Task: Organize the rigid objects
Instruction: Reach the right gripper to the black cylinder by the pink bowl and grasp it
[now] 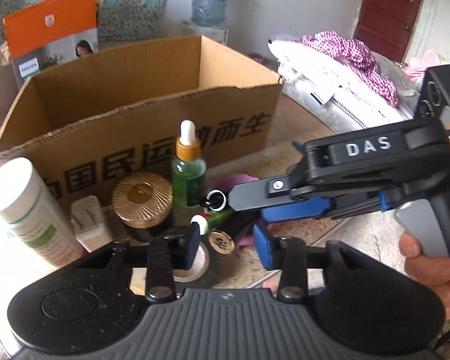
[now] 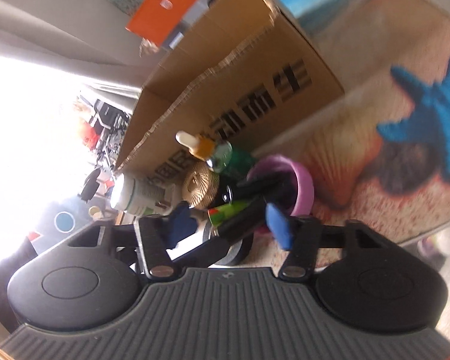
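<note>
The left gripper (image 1: 228, 243) stands partly open over a small gold cap (image 1: 222, 241) on the table, grasping nothing. The right gripper (image 1: 249, 210) comes in from the right, and whether it grips anything I cannot tell. Just beyond stand a green dropper bottle (image 1: 188, 177), a gold jar (image 1: 142, 199) and a white bottle (image 1: 30, 210), near an open cardboard box (image 1: 153, 138) (it stands farther back).

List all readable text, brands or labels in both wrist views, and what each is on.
"DAS": white letters on the right hand-held gripper, on its black body.
"PHILIPS": small logo on the orange and grey box, lower left of its front.
"国民运动而生": large black characters on the cardboard box; the first is partly cut off and one is hidden behind the green dropper bottle.
White bottle: green label print, too blurred to read.
Water jug: label too small to read.
</note>
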### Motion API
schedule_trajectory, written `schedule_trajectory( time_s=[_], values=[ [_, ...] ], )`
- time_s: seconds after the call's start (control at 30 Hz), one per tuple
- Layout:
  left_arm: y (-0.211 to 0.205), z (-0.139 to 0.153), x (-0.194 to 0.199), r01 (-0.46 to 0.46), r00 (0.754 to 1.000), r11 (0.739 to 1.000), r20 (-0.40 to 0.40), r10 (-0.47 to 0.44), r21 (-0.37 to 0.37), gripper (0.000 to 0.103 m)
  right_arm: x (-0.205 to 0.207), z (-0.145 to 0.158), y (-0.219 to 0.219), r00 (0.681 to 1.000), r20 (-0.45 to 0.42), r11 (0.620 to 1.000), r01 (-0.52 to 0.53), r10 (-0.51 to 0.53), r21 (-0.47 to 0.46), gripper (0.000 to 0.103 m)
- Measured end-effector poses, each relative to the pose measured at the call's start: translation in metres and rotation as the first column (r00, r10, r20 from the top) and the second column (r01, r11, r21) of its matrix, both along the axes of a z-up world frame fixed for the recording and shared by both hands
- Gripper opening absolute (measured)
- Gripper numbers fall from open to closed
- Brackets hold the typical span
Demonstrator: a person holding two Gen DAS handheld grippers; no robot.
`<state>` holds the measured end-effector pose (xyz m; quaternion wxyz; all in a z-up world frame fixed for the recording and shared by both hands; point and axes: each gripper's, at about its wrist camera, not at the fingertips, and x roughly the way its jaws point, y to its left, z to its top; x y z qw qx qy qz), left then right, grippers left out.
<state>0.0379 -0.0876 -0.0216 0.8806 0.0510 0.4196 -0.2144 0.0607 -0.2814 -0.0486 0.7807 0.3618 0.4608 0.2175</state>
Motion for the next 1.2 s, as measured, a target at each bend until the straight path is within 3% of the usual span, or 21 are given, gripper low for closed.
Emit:
schedule_trajectory(
  time_s=[0.07,0.47,0.87,1.2],
  values=[
    [-0.001,-0.004,0.003,0.004,1.0,1.0,-0.021,-0.004,0.0,0.03,0.002,-0.005,-0.001,1.0,-0.027,1.0,0.002,-0.002,0.017,0.046],
    [-0.006,-0.01,0.015,0.019,0.997,1.0,-0.069,-0.019,0.002,0.03,0.018,-0.012,-0.008,0.994,-0.107,1.0,-0.005,0.005,0.006,0.033],
    [-0.017,-0.018,0.033,0.007,0.993,0.999,-0.116,-0.003,0.037,0.027,0.047,-0.007,-0.001,0.972,-0.222,0.995,-0.087,0.073,-0.055,0.032],
    [-0.017,-0.015,0.028,0.015,0.995,1.0,-0.099,-0.013,0.018,0.022,0.04,-0.011,-0.008,0.971,-0.233,0.999,-0.043,0.045,0.014,0.026]
  ],
)
